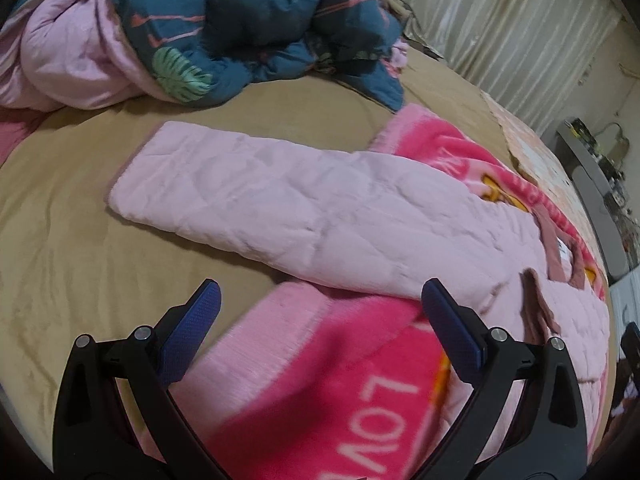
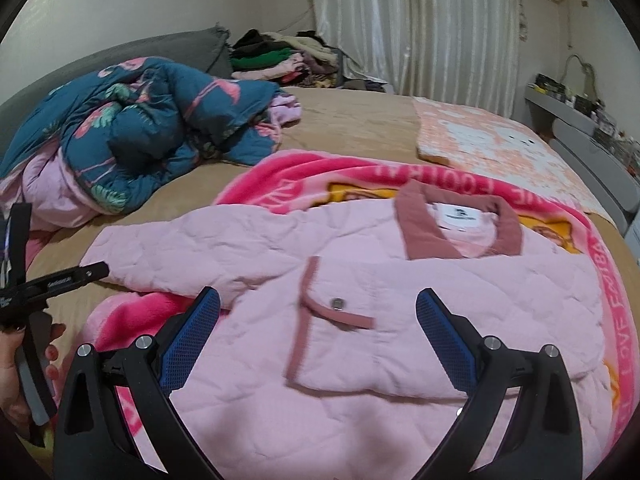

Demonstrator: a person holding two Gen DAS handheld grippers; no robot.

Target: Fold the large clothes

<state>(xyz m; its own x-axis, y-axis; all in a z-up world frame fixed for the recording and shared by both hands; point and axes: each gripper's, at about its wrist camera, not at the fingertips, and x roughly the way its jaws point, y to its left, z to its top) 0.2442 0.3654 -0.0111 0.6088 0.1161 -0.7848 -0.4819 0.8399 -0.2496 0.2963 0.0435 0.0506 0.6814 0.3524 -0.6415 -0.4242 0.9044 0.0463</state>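
The right gripper (image 2: 318,304), blue-padded fingers (image 2: 188,340) spread wide and grasping nothing, hangs over the chest of a pale pink quilted jacket (image 2: 400,300) lying front-up on a bed (image 2: 360,120). The jacket rests on a bright pink fleece blanket (image 2: 280,176), its dusty-rose collar (image 2: 420,224) at the far end from the camera and a snap (image 2: 338,303) on the pocket flap between the fingers. The left gripper (image 1: 320,296), likewise released and empty, hovers over the blanket's near edge just short of the jacket's sleeve (image 1: 240,184), which stretches flat off the blanket onto the tan sheet (image 1: 80,240). Beyond the jacket a teal flamingo-print comforter (image 2: 140,132) lies bunched, with a heap of clothes (image 2: 288,60) farther back by the curtain (image 2: 420,28). A person's hand (image 2: 24,364) shows left of the jacket.
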